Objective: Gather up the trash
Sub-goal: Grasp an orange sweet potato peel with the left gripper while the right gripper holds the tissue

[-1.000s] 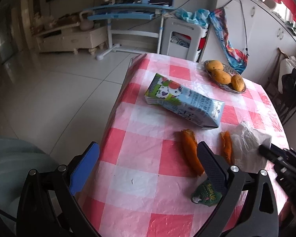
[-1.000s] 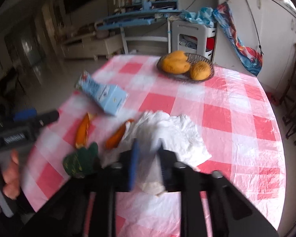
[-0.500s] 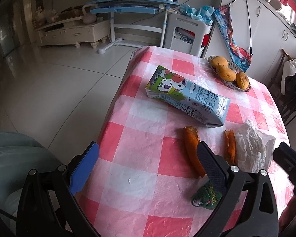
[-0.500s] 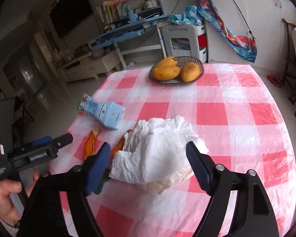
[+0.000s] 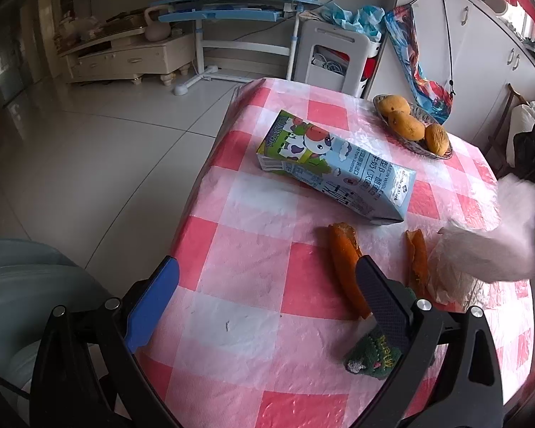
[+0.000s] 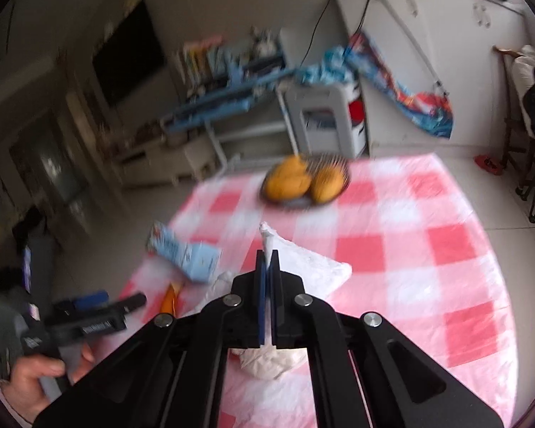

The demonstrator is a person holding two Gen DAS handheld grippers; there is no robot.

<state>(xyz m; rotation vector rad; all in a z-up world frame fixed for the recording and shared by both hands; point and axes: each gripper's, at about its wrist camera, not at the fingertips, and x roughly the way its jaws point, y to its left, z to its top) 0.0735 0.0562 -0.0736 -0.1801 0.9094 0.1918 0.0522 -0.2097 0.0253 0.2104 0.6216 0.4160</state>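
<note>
My right gripper (image 6: 267, 260) is shut on a white plastic bag (image 6: 310, 267) and holds its edge up off the table; the bag also shows blurred in the left wrist view (image 5: 481, 253). My left gripper (image 5: 264, 285) is open and empty above the near left of the pink checked table (image 5: 253, 249). A blue milk carton (image 5: 339, 171) lies on its side. Two orange peel strips (image 5: 346, 267) (image 5: 417, 260) lie beside the bag. A green wrapper (image 5: 372, 356) lies near my right finger.
A basket of mangoes (image 5: 413, 128) stands at the table's far side. A grey-green bin (image 5: 25, 306) sits on the floor at the left of the table. A white cart (image 5: 335, 57) and a blue desk stand beyond.
My right gripper has shut on the white bag and lifted its edge. The left gripper has stayed open and moved slightly closer to the table.
</note>
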